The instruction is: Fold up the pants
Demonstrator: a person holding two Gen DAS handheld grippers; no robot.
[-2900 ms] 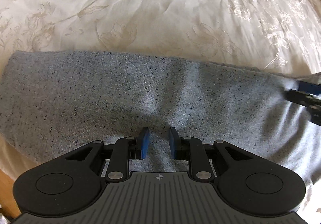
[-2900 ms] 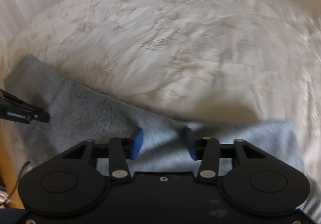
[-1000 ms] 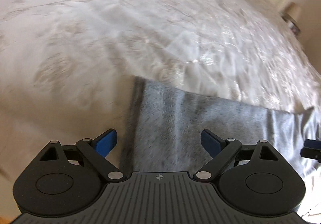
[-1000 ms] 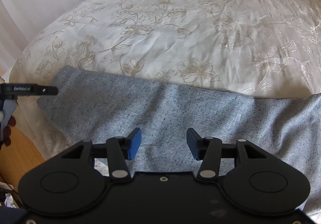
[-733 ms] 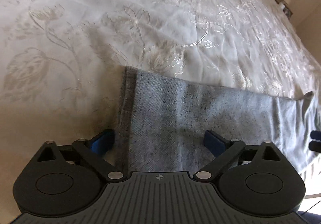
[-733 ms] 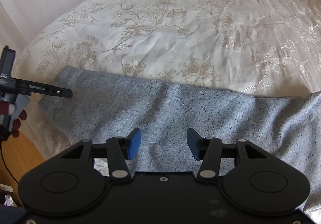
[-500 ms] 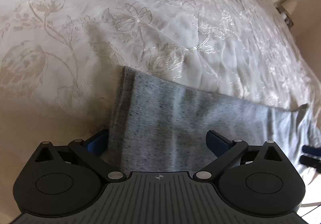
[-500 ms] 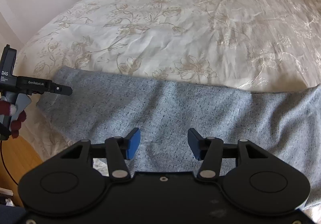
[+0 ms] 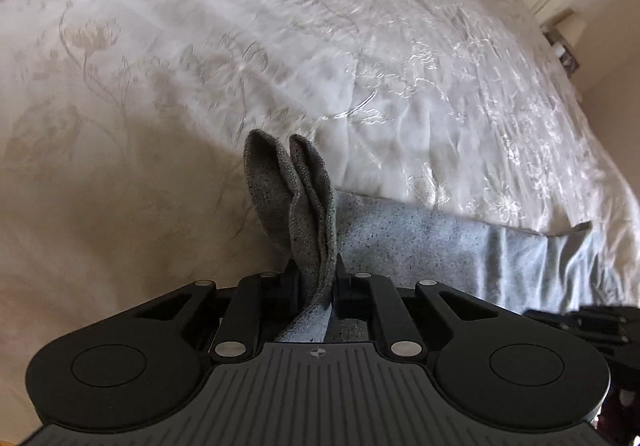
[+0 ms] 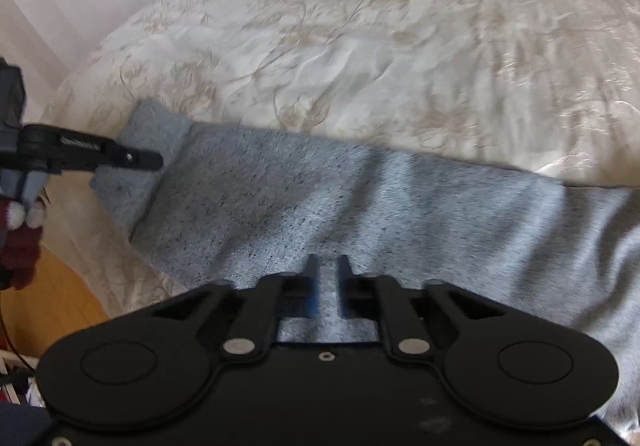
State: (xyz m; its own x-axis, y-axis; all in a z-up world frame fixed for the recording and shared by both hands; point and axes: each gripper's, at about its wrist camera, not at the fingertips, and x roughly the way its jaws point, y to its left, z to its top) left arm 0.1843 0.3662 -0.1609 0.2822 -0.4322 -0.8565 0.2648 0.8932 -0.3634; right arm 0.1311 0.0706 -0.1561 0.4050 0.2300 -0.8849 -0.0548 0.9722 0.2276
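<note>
Pants (image 10: 360,206) of speckled grey knit lie stretched along the near edge of the bed, on the floral cream bedspread (image 10: 360,46); their right-hand end runs out of the right wrist view, and motion blur softens both pictures. The left gripper (image 9: 316,278) has its fingers pressed together on the bunched cuff end, which stands up in folds between them at the bed's left corner. The right gripper (image 10: 328,286) sits low over the middle of the fabric with fingers nearly together around a ridge of cloth, though whether it truly pinches the cloth cannot be told.
</note>
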